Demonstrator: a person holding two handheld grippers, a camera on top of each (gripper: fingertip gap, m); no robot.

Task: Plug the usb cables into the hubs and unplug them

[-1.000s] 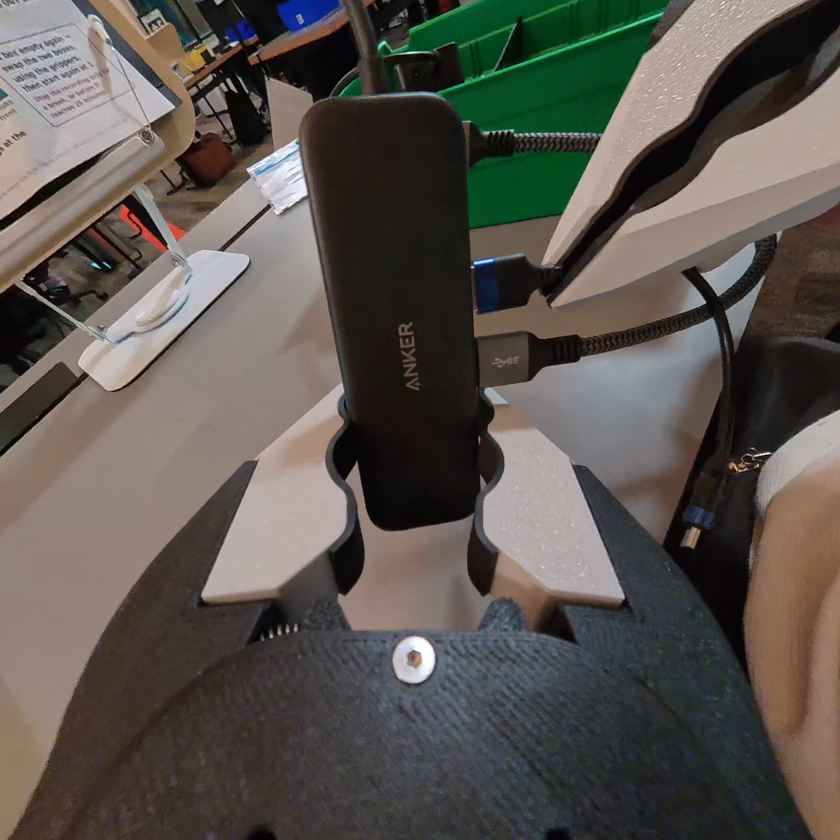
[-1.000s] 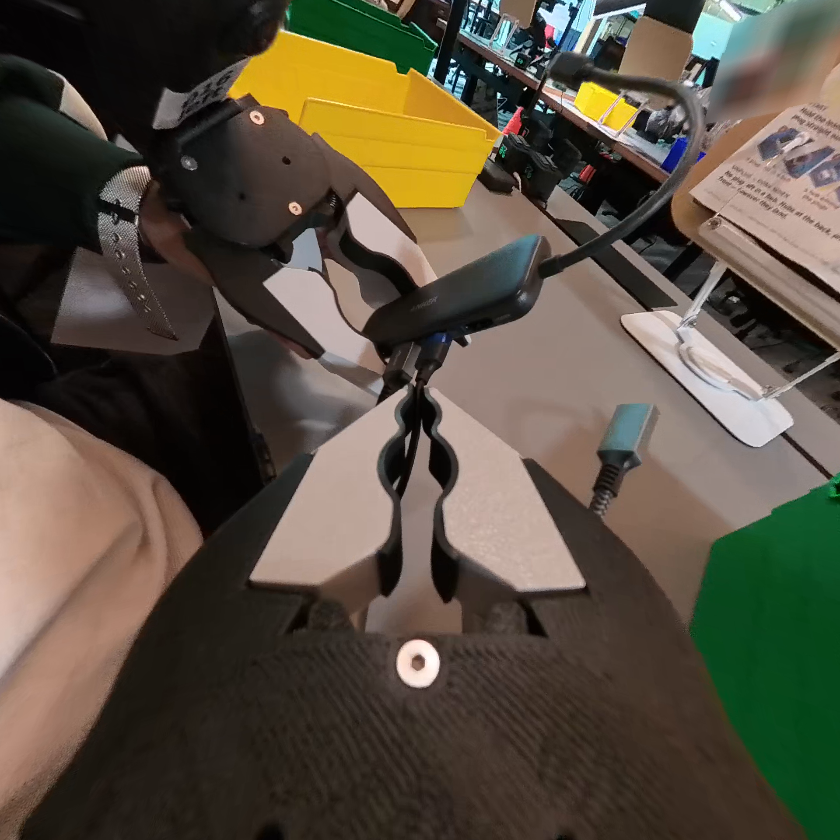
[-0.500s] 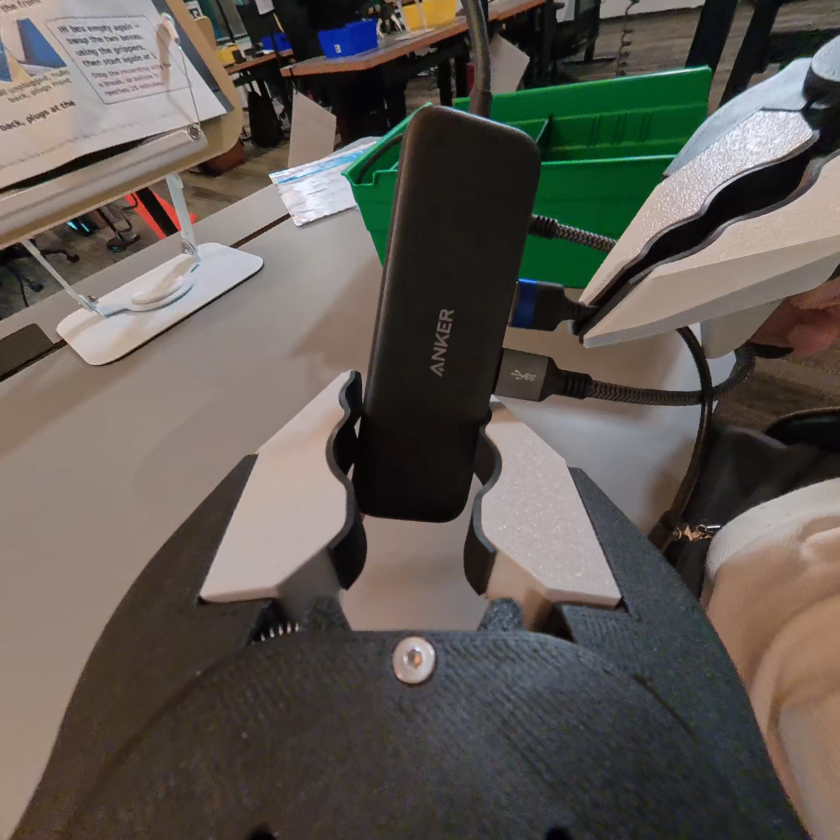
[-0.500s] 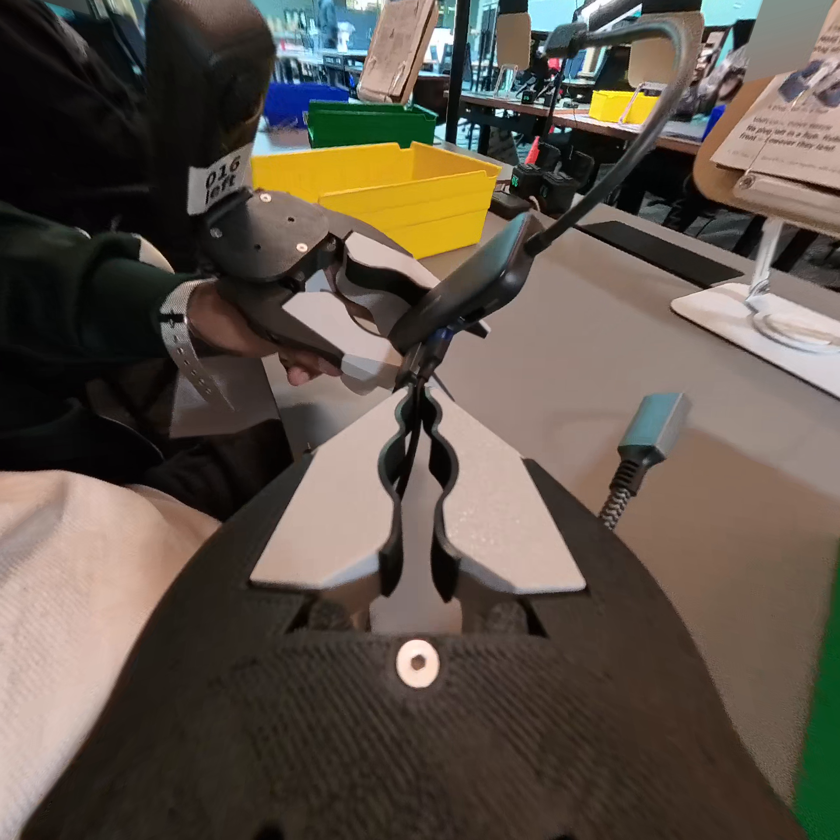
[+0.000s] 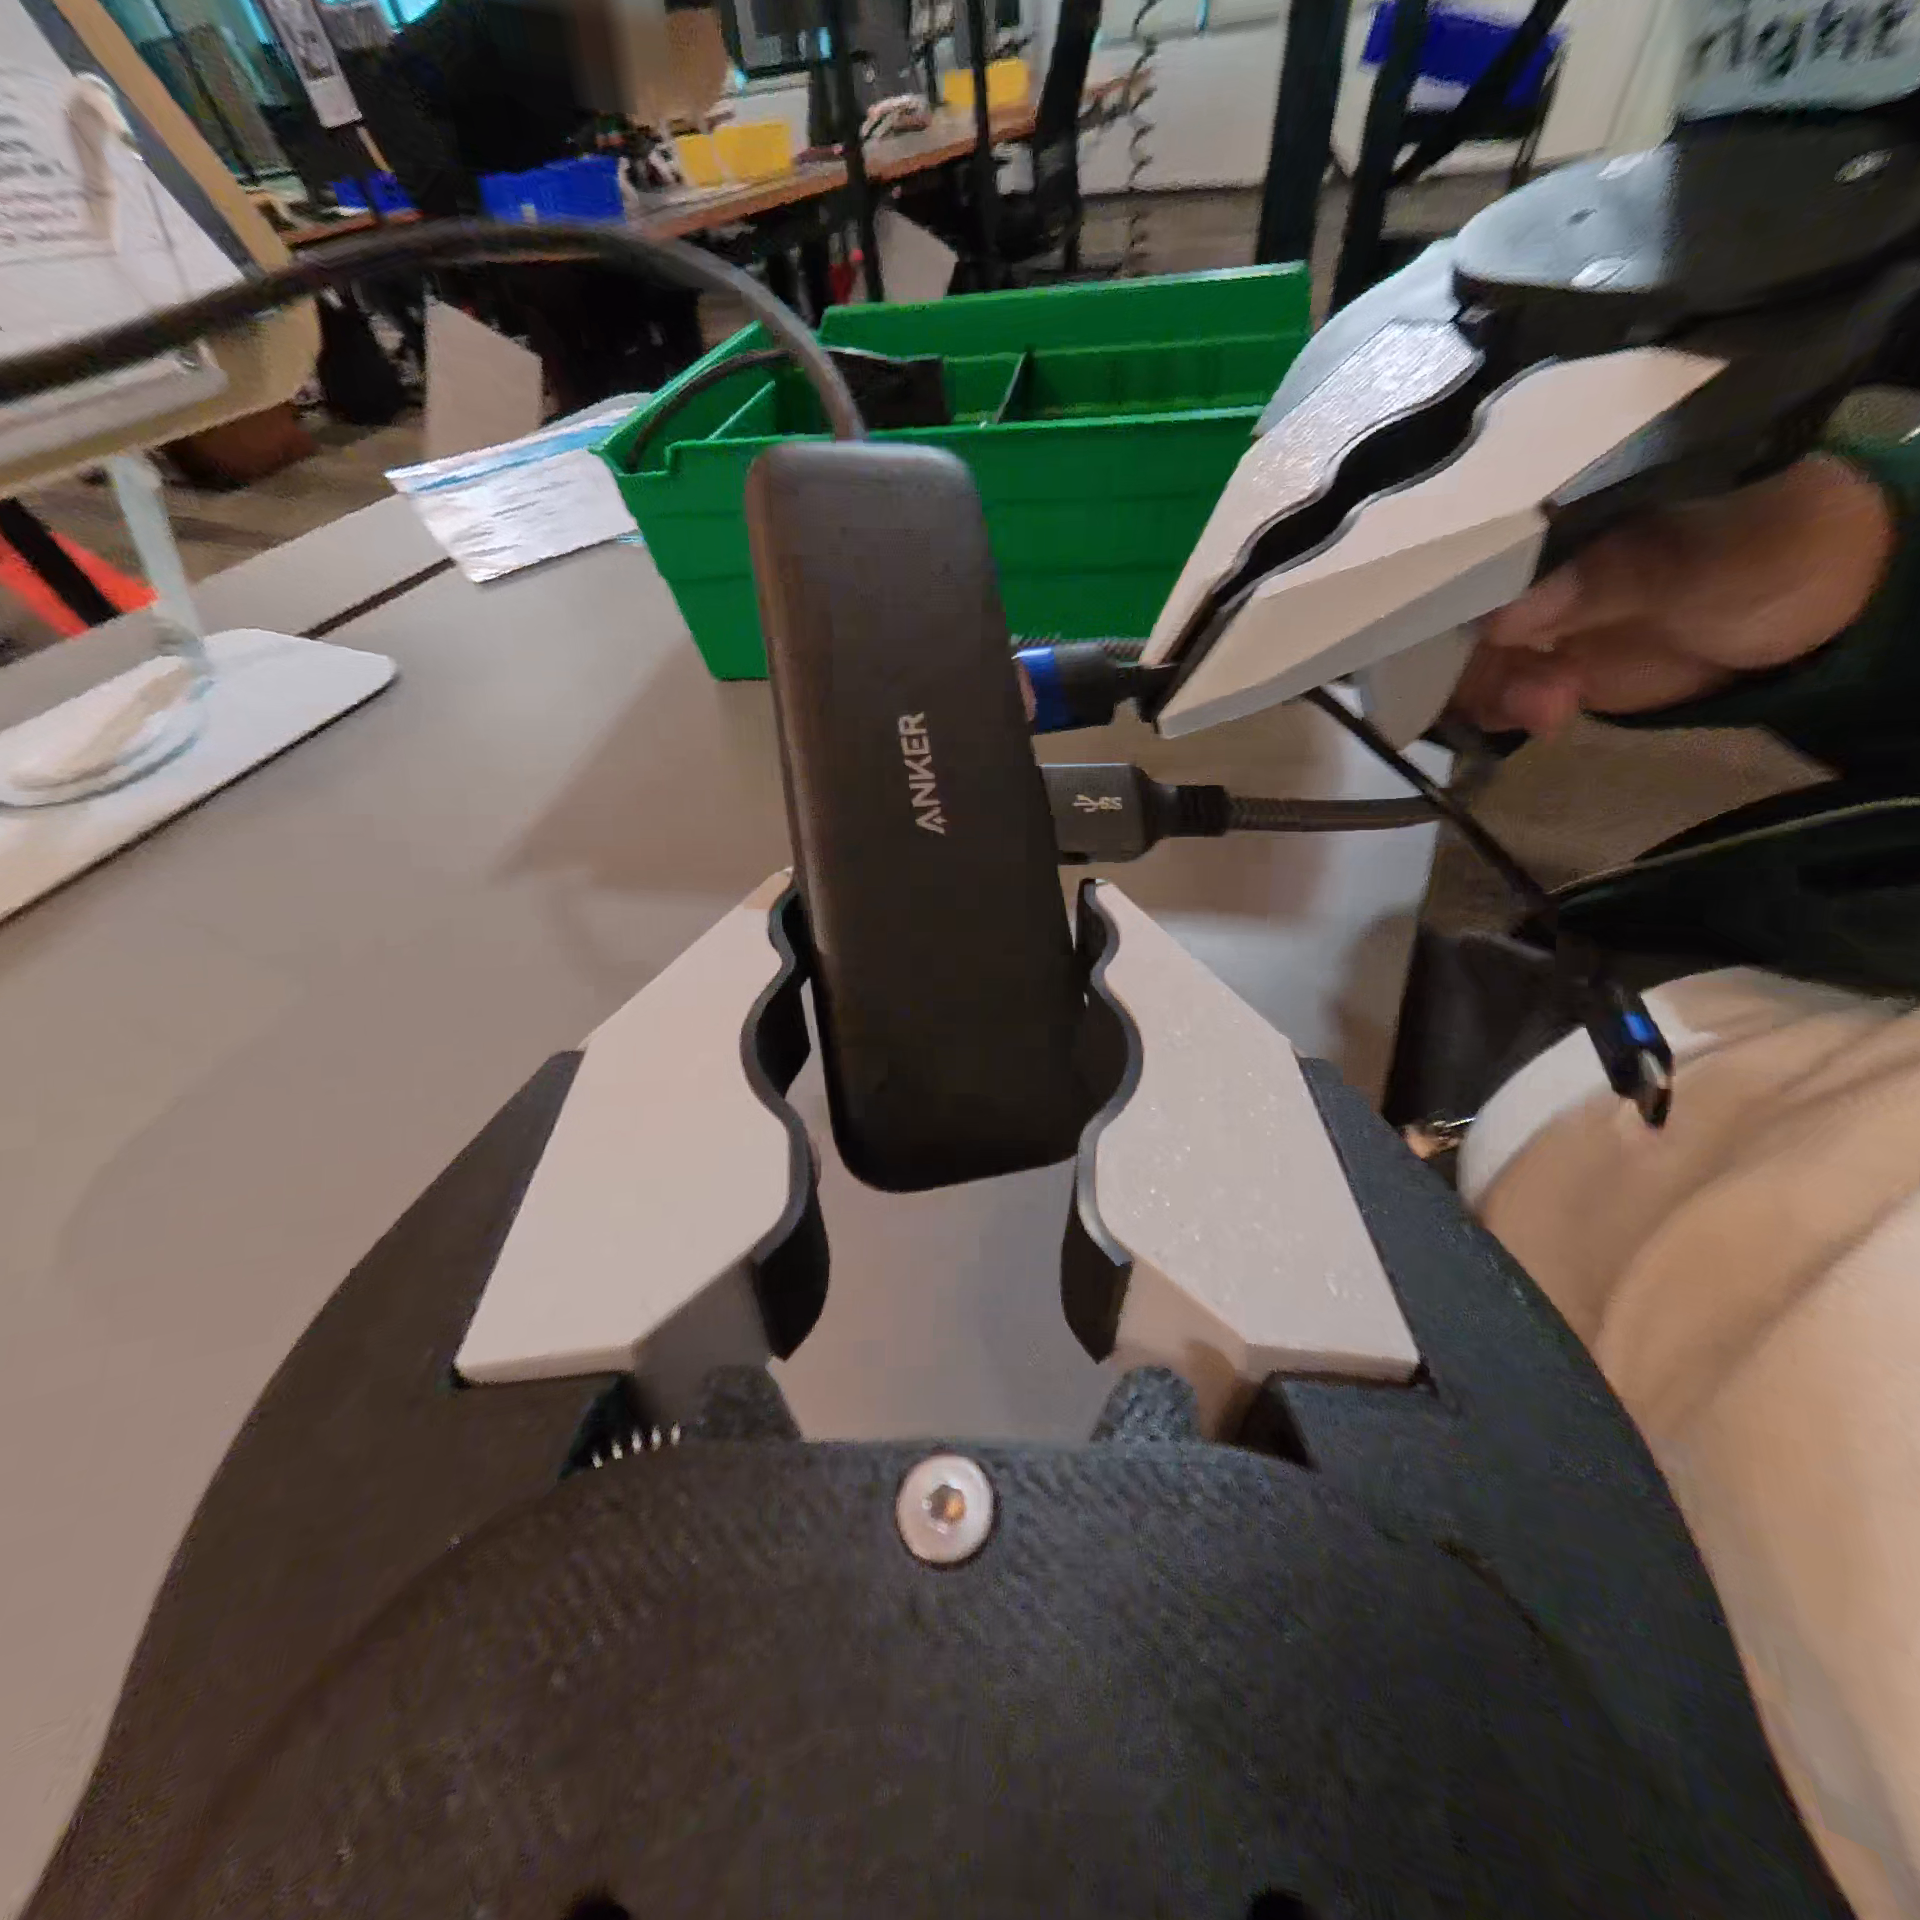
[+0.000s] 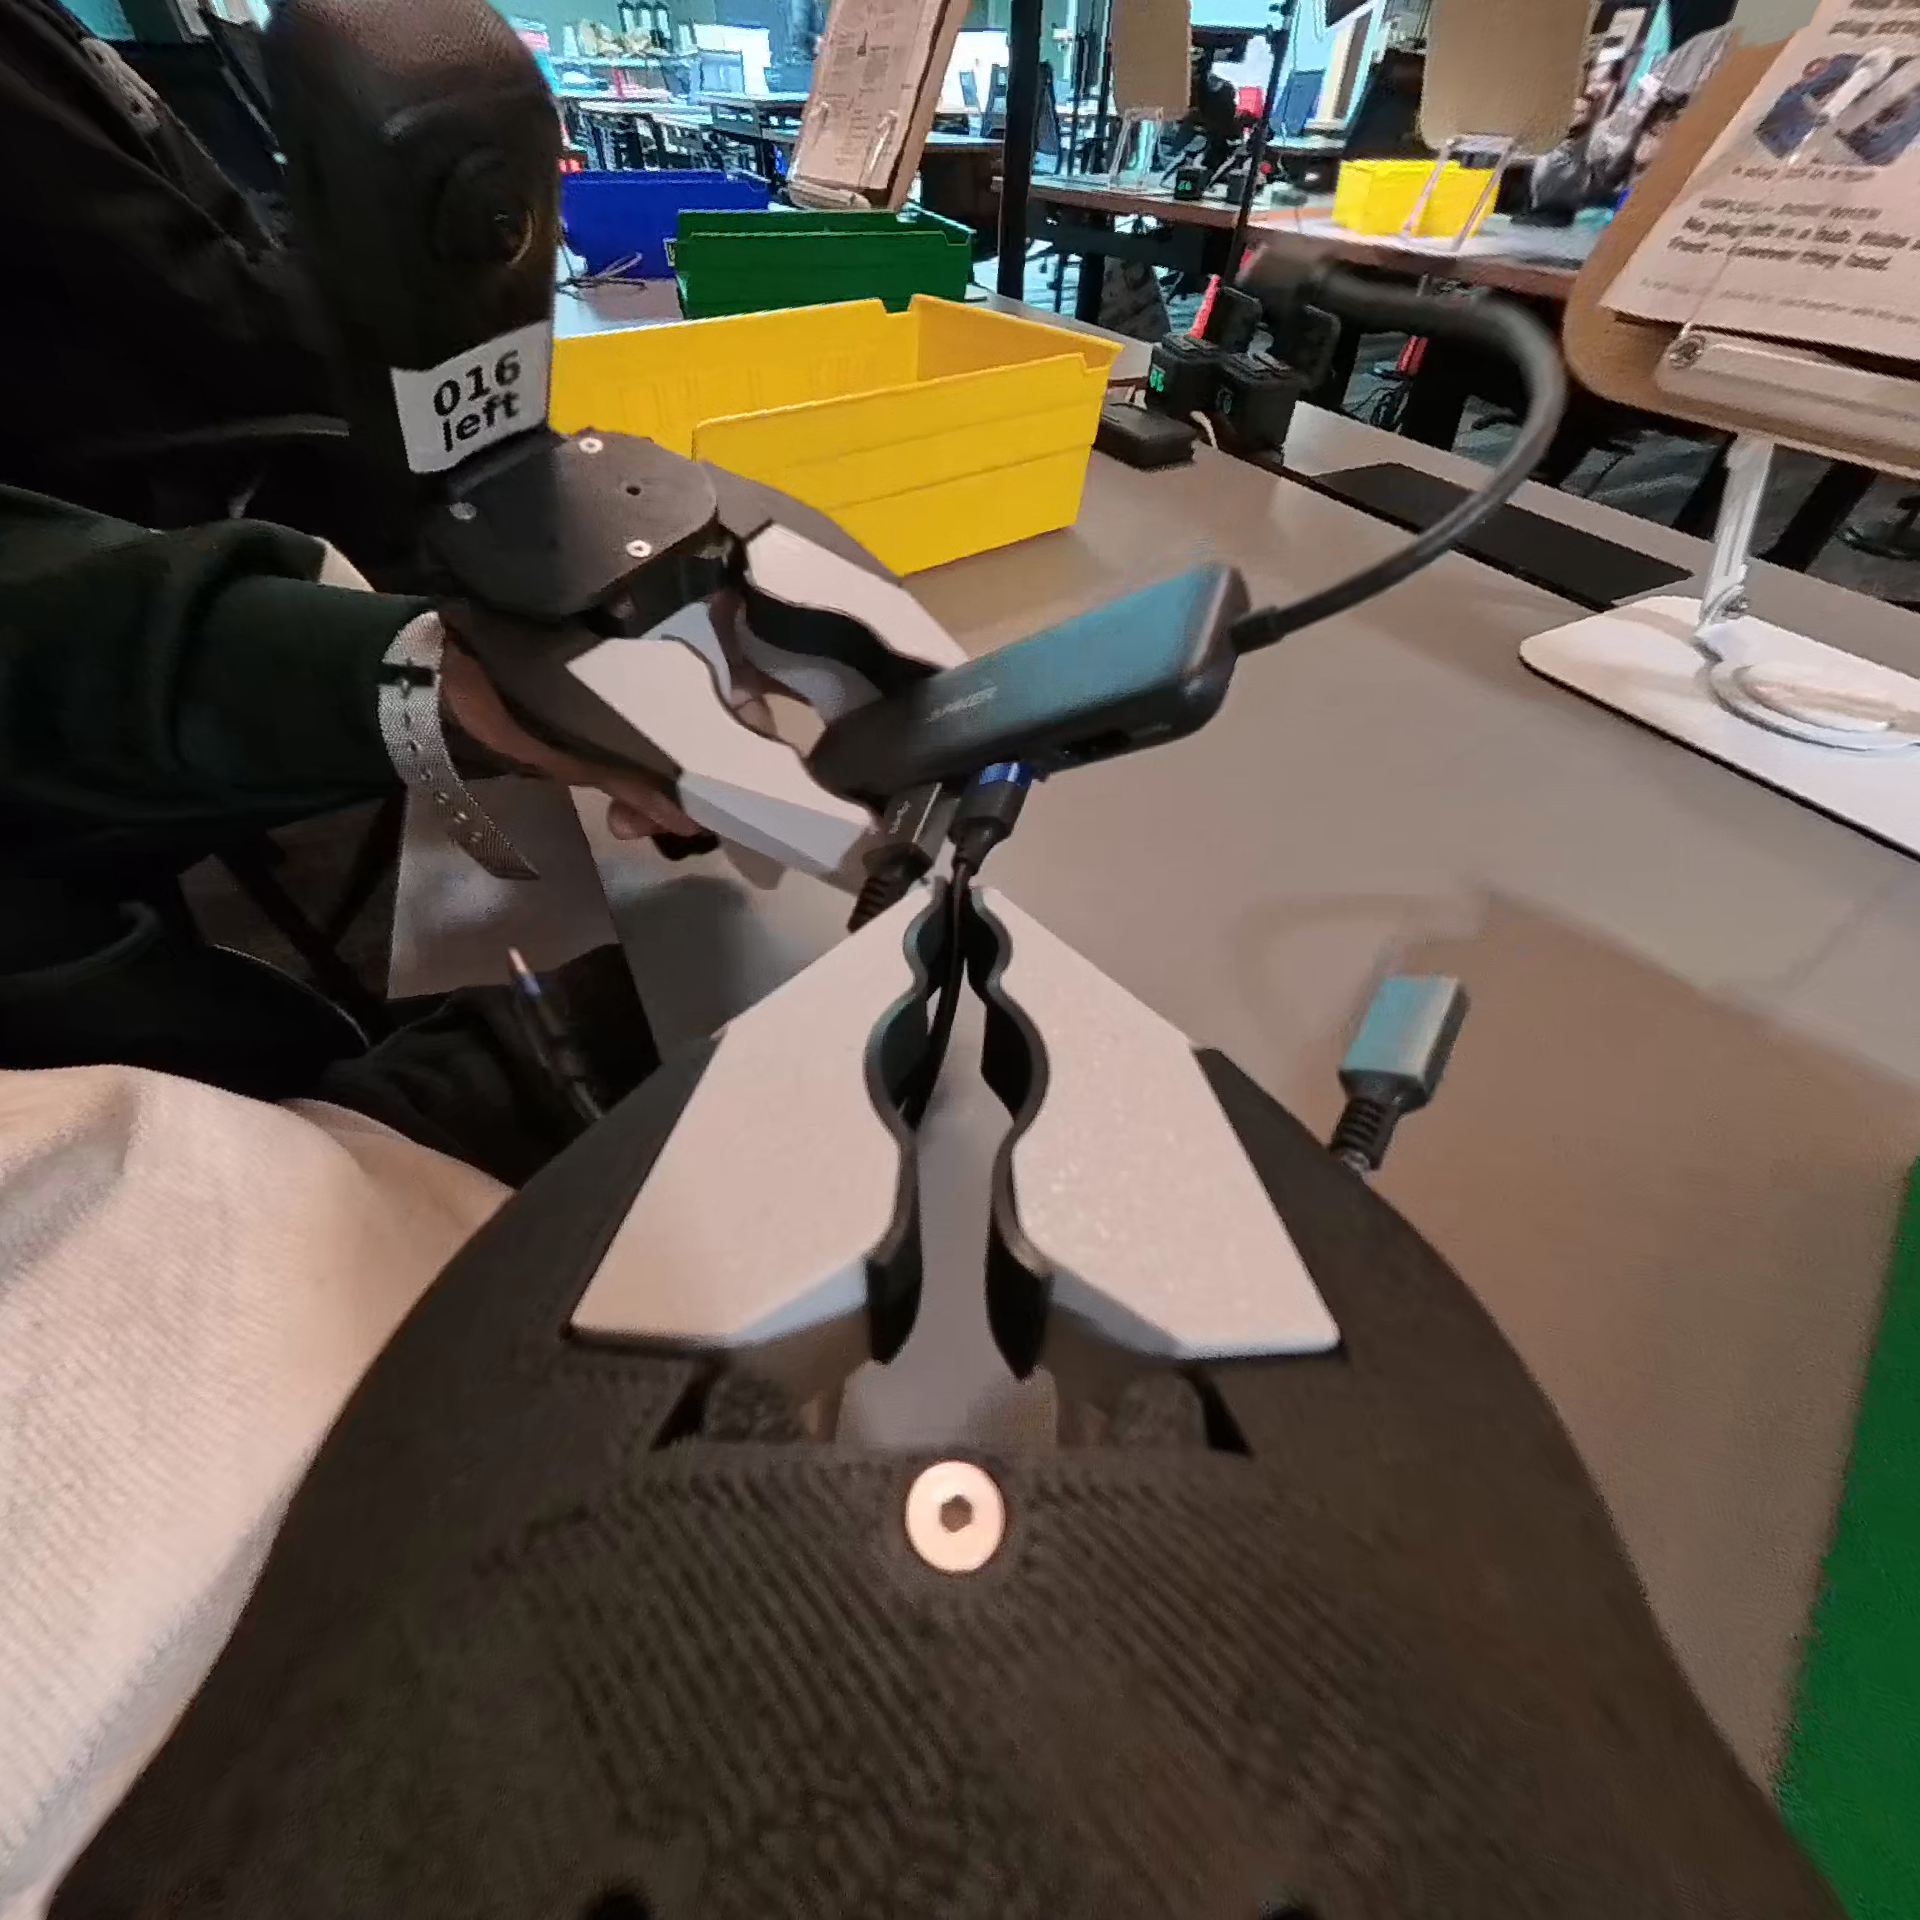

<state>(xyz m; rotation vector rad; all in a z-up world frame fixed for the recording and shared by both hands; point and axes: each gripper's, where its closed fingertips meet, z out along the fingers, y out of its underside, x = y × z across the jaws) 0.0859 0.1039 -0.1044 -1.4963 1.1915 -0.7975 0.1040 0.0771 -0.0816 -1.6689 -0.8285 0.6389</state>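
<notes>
My left gripper (image 5: 940,920) is shut on the lower end of a black USB hub (image 5: 904,790) and holds it above the grey table (image 5: 364,935). Two plugs sit in the hub's right side: a blue-collared plug (image 5: 1070,688) and below it a grey plug (image 5: 1101,805). My right gripper (image 6: 961,906) is shut on the thin black cable just behind the blue plug (image 6: 992,802); it shows in the left wrist view (image 5: 1153,707) too. In the right wrist view the hub (image 6: 1039,691) lies tilted in the left gripper (image 6: 862,753). A loose grey plug (image 6: 1403,1029) lies on the table.
A green bin (image 5: 1039,499) stands behind the hub and a yellow bin (image 6: 862,426) beyond the left gripper. A document stand's white base (image 5: 156,717) is at the left. The hub's own black cable (image 6: 1455,509) arcs upward. A cable end (image 5: 1636,1049) hangs over my lap.
Both grippers and the hub have swung together, and the hub now leans the other way. Both grips are unchanged and both plugs stay in the hub.
</notes>
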